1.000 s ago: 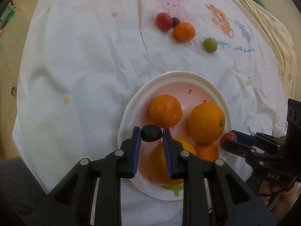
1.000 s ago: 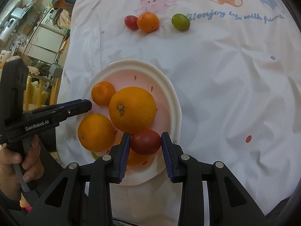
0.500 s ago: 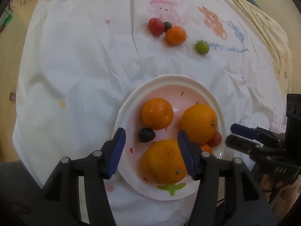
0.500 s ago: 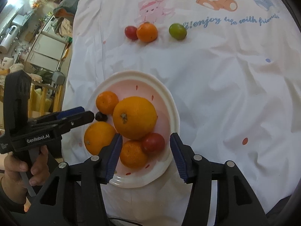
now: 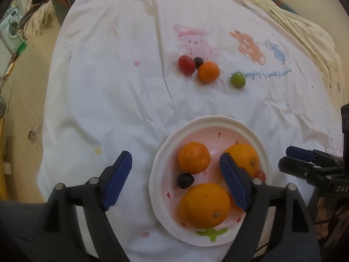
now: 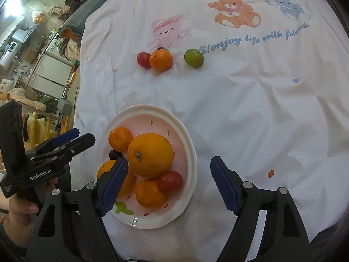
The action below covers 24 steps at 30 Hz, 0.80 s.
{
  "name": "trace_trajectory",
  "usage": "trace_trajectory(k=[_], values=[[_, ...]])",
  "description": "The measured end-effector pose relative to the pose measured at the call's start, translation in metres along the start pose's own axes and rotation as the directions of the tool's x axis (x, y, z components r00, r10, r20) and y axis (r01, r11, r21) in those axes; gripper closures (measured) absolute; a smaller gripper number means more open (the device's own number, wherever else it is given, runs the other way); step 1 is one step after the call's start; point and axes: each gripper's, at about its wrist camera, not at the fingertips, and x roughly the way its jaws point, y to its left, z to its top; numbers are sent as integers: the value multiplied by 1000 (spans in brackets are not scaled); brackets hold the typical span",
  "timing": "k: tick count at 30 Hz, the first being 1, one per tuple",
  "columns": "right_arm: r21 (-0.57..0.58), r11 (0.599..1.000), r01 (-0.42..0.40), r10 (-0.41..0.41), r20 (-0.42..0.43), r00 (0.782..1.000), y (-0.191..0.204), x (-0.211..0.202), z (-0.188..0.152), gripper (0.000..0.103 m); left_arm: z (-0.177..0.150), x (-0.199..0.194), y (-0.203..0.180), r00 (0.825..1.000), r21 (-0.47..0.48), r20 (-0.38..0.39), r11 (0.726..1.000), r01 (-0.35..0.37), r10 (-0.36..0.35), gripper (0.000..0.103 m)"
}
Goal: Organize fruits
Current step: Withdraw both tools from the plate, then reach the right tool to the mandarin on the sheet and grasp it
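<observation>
A white cloth (image 5: 122, 91) printed with cartoon animals and blue script covers the surface, with a white plate (image 5: 209, 120) as the landmark. In the left wrist view the plate holds three oranges: a small one (image 5: 194, 157) at its far left, one (image 5: 244, 157) at its far right, and the biggest (image 5: 205, 205) at the near side. A dark grape (image 5: 185, 180) sits between the small orange and the biggest one, touching both. A red tomato (image 5: 260, 175) peeks out at the plate's right rim. Beyond the plate lie a red tomato (image 5: 186, 65), a dark grape (image 5: 198, 62), an orange (image 5: 208, 72) and, set apart, a green fruit (image 5: 238, 80). The left gripper (image 5: 174, 181) hangs wide open and holds nothing, one finger over the cloth left of the plate, the other over the plate.

In the right wrist view the plate (image 6: 185, 131) carries a large orange (image 6: 150, 155), with a red tomato (image 6: 170, 180) and a small orange (image 6: 150, 193) at its near side. The right gripper (image 6: 168, 185) is spread wide and empty, straddling the plate's near right edge. Beyond the plate sit the loose tomato (image 6: 143, 59), orange (image 6: 161, 59) and green fruit (image 6: 193, 57).
</observation>
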Motion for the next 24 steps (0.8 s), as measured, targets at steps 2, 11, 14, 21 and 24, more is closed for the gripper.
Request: trace_trajectory(k=[2, 11, 14, 21, 24], values=[[6, 1000, -7, 7, 11, 1000, -1, -3, 2, 23, 2, -3, 0, 1000, -7, 17, 1000, -10, 10, 23], [47, 998, -40, 39, 35, 999, -11, -12, 14, 23, 14, -16, 13, 993, -66, 79, 994, -87, 92, 23], [51, 998, -45, 42, 51, 998, -12, -17, 22, 23, 25, -22, 16, 992, -79, 88, 993, -87, 94, 23], [72, 994, -79, 75, 55, 996, -10, -21, 50, 23, 61, -18, 21, 991, -85, 63, 990, -111, 117, 23], [49, 996, -77, 75, 41, 996, -7, -15, 65, 23, 77, -9, 24, 991, -91, 50, 989, -116, 121, 23]])
